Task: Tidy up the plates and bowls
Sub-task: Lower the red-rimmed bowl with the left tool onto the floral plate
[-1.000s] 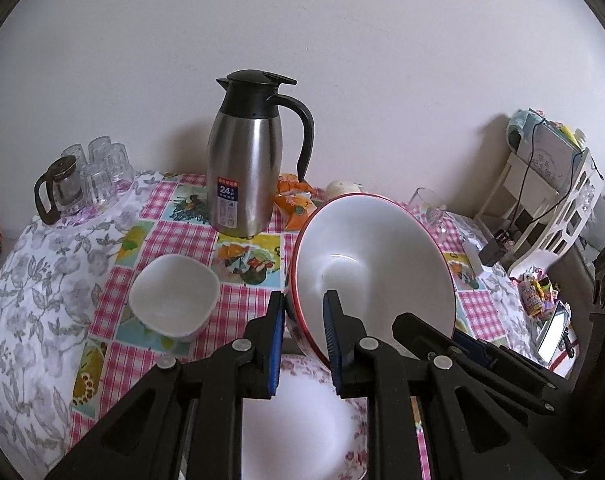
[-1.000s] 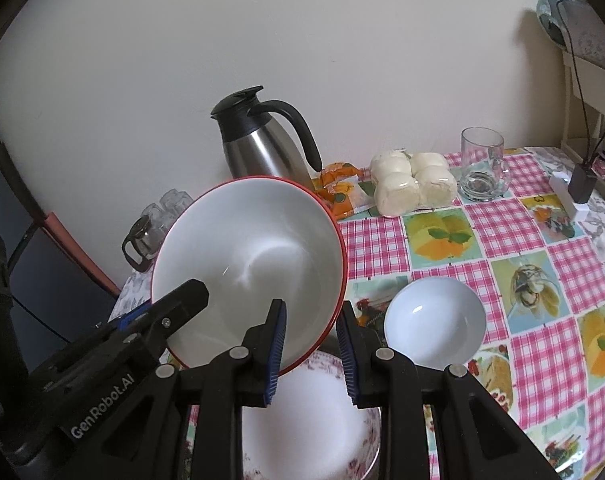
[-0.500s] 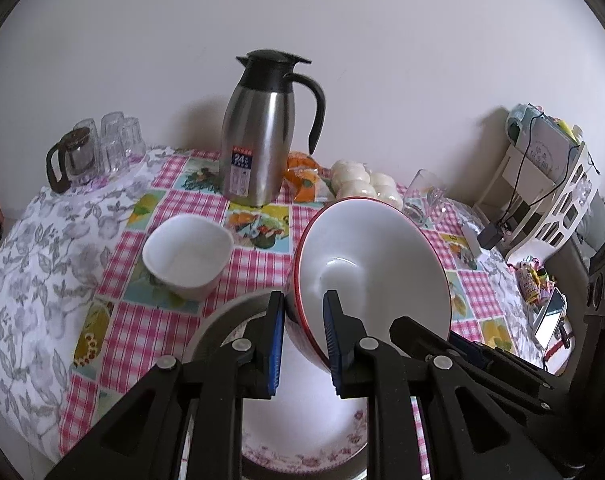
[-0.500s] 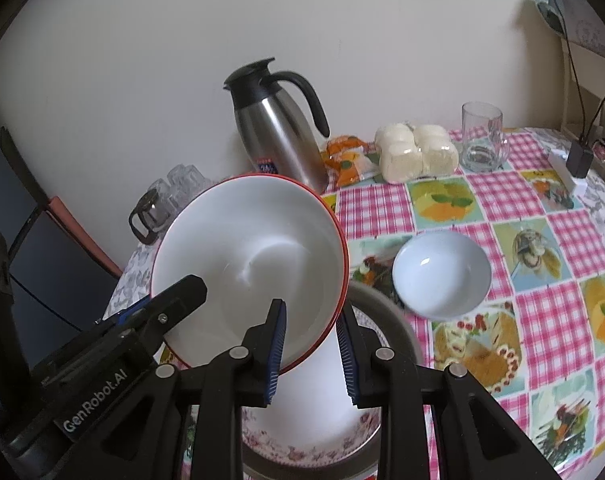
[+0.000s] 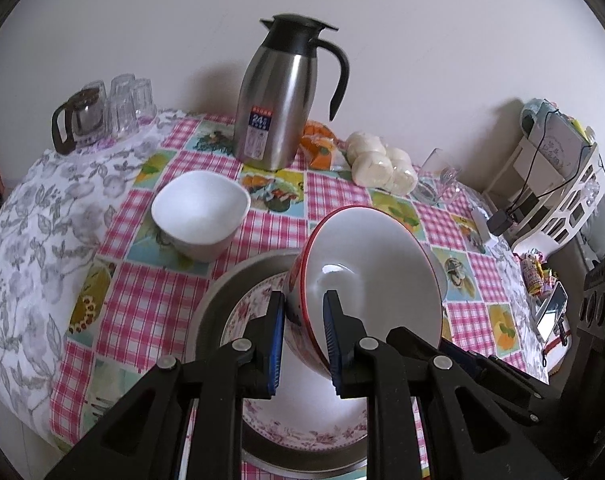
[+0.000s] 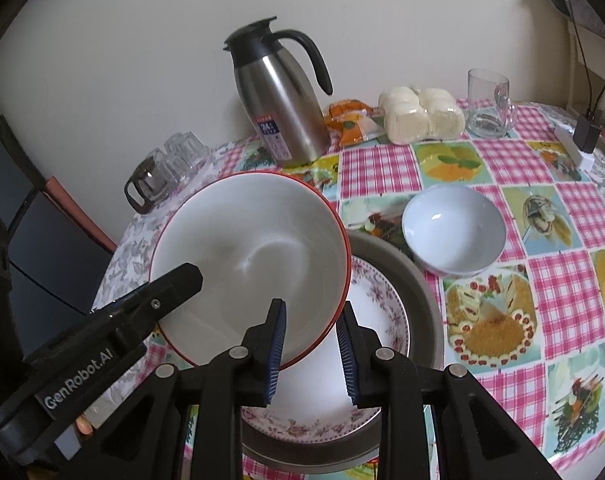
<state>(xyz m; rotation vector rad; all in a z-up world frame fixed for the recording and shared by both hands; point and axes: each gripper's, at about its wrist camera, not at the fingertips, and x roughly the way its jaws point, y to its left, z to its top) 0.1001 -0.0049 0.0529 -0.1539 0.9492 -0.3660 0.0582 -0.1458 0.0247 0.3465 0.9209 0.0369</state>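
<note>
Left wrist view: at 9 o'clock a square white bowl (image 5: 200, 216) waits loose on the worktop (image 5: 142, 304); centre, the left tool (image 5: 302, 340) pinches the red-rimmed bowl (image 5: 374, 280), tilted above the floral plate (image 5: 302, 432) in the metal basin (image 5: 214, 312). I judge stacking under way. Right wrist view alone shows the right tool (image 6: 312, 350) clamped on the same rim, and a round white bowl (image 6: 454, 228) at 3 o'clock.
</note>
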